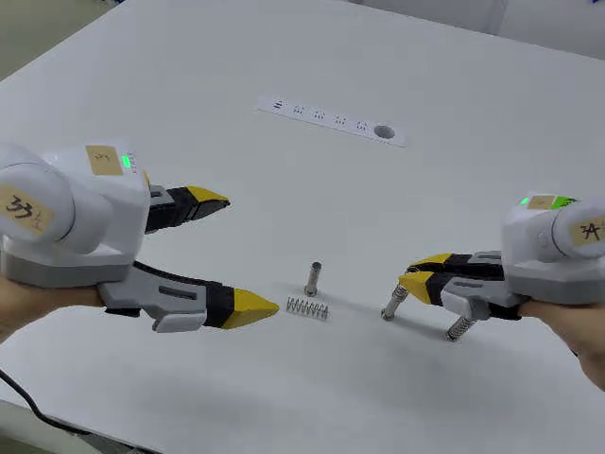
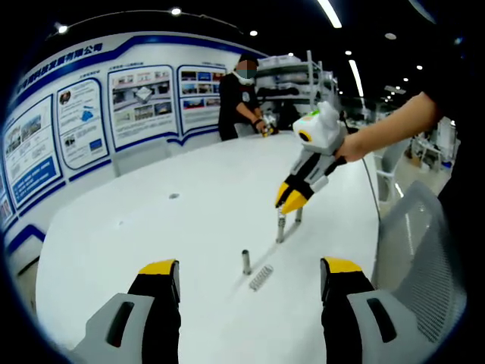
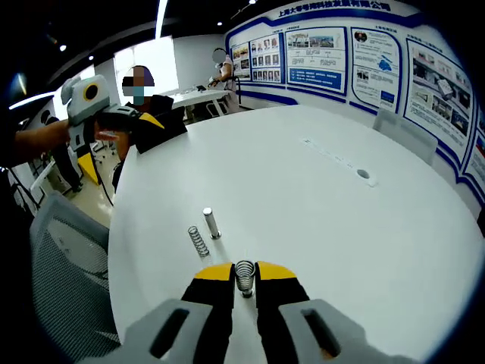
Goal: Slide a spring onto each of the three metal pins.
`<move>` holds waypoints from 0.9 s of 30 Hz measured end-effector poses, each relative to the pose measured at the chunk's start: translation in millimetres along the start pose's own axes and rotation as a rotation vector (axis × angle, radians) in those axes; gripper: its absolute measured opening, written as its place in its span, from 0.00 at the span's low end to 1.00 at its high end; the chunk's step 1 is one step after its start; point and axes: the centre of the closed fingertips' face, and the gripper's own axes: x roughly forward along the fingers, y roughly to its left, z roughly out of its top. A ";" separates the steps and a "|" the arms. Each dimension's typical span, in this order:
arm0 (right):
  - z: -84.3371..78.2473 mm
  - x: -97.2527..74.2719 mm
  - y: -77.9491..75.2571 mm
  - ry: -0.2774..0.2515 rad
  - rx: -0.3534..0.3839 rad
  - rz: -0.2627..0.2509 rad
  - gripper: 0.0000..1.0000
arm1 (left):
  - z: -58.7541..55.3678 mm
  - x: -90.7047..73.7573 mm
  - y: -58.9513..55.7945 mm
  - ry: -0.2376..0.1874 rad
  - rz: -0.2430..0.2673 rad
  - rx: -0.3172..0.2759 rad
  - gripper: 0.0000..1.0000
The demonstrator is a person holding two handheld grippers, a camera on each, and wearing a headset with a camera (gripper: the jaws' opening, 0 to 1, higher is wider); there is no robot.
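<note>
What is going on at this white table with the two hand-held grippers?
A person is fitting springs onto metal pins. The right gripper is shut on a sprung pin, whose lower end rests on the table. A second sprung pin sits just beside it. The left gripper hovers open near the bare pin, which stands upright, and the loose spring lying next to it.

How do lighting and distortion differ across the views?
Head view: soft even light, faint shadows beside the bare pin and loose spring, straight lines. Left gripper view: fisheye bending, bright ceiling strips. Right gripper view: table edge bowed, ceiling light blown out.
</note>
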 end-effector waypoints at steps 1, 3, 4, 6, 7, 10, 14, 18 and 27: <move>-2.2 2.4 0.3 0.004 -0.001 -0.002 0.11 | -0.3 -0.4 0.2 0.001 0.001 0.000 0.77; -7.3 7.4 1.0 0.015 -0.005 -0.008 0.11 | -1.3 -1.3 0.9 0.006 0.003 0.000 0.77; -9.6 9.2 0.9 0.021 -0.012 -0.016 0.11 | -1.7 -1.8 1.4 0.008 0.005 0.000 0.77; -15.1 14.6 -0.2 0.035 -0.025 -0.027 0.11 | -2.7 -3.4 2.7 0.008 0.010 -0.004 0.77; -15.8 16.5 2.3 0.037 -0.024 -0.026 0.11 | -3.1 -4.4 3.8 0.006 0.015 -0.010 0.77; -20.6 20.8 2.6 0.053 -0.039 -0.030 0.11 | -4.9 -6.7 5.9 0.004 0.025 -0.024 0.76; -25.7 23.8 2.5 0.072 -0.048 -0.044 0.12 | -6.7 -8.1 6.0 0.008 0.027 -0.029 0.76; -27.4 24.6 2.3 0.075 -0.053 -0.051 0.12 | -7.1 -8.8 5.9 0.008 0.028 -0.032 0.76; -23.7 18.3 0.0 0.066 -0.057 -0.058 0.17 | -6.7 -7.4 3.9 0.009 0.020 -0.032 0.77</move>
